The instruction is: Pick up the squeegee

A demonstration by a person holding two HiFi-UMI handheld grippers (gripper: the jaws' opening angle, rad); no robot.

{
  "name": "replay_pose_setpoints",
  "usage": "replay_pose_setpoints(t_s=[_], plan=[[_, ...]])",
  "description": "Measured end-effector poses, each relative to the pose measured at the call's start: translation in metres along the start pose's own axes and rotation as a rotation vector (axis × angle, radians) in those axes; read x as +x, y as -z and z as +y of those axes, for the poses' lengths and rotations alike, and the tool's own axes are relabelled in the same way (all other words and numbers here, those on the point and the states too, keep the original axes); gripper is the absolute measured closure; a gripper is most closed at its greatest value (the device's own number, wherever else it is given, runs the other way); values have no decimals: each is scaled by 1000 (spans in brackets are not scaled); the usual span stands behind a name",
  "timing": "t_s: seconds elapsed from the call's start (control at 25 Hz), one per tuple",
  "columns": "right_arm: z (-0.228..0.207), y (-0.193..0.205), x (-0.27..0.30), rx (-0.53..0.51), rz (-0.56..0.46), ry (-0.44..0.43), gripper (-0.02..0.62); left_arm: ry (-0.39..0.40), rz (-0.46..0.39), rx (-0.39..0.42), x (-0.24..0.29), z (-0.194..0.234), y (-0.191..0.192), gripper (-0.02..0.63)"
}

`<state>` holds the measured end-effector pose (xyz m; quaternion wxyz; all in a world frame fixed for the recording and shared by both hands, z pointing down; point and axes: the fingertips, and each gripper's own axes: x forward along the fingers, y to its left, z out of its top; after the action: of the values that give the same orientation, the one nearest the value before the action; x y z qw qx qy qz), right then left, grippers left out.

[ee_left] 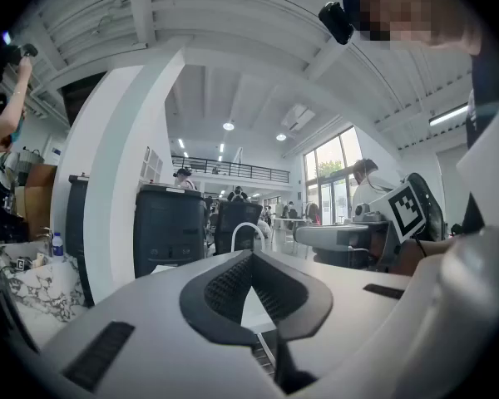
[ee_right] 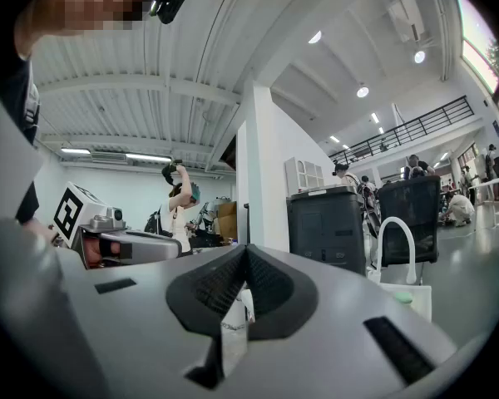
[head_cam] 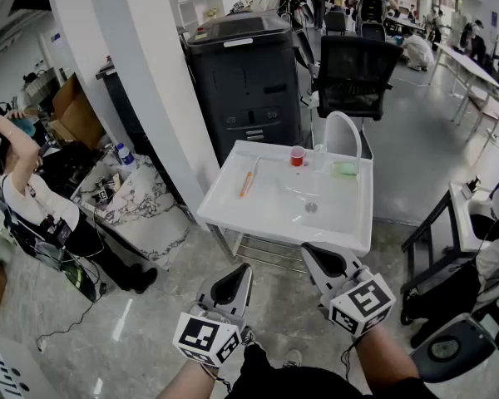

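Observation:
The squeegee (head_cam: 248, 177), a slim orange-handled tool, lies flat on the left part of the white sink unit (head_cam: 333, 219) in the head view. Both grippers hover level, short of the sink's near edge and apart from it. My left gripper (head_cam: 243, 270) is shut with nothing between its jaws, which meet at the tip in the left gripper view (ee_left: 251, 256). My right gripper (head_cam: 308, 251) is shut and empty too, with its pads together in the right gripper view (ee_right: 245, 250). The squeegee does not show in either gripper view.
On the sink stand a white arched faucet (head_cam: 343, 123), a red cup (head_cam: 297, 155) and a green sponge (head_cam: 344, 169). Behind it are a black cabinet (head_cam: 245, 81) and an office chair (head_cam: 355, 73). A person (head_cam: 21, 189) stands at the left by a cluttered bench (head_cam: 141, 206).

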<state>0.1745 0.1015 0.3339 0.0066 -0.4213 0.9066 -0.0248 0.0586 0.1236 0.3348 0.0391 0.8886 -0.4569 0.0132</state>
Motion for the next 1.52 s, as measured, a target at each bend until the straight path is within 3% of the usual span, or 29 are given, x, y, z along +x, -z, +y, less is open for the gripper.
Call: replay_pose_setpoints(t_s=[0.64,0.72,0.84,1.16,1.52], plan=[[-11,-1,1,19,-12,7,575,-15,20,18,13,2,-3,588],[-9,0,2,25,-25,7,557,-16,25,26,11,3,-2,544],[-5,-2,8,27,-41,-4,476,-15,29,37,9,10,-1,460],[3,-2,50,28,-38,20,434,-7,19,17,6,54,-2,437],[6,-1,132,47,-26,94,428,47,14,4,14,141,-3,430]])
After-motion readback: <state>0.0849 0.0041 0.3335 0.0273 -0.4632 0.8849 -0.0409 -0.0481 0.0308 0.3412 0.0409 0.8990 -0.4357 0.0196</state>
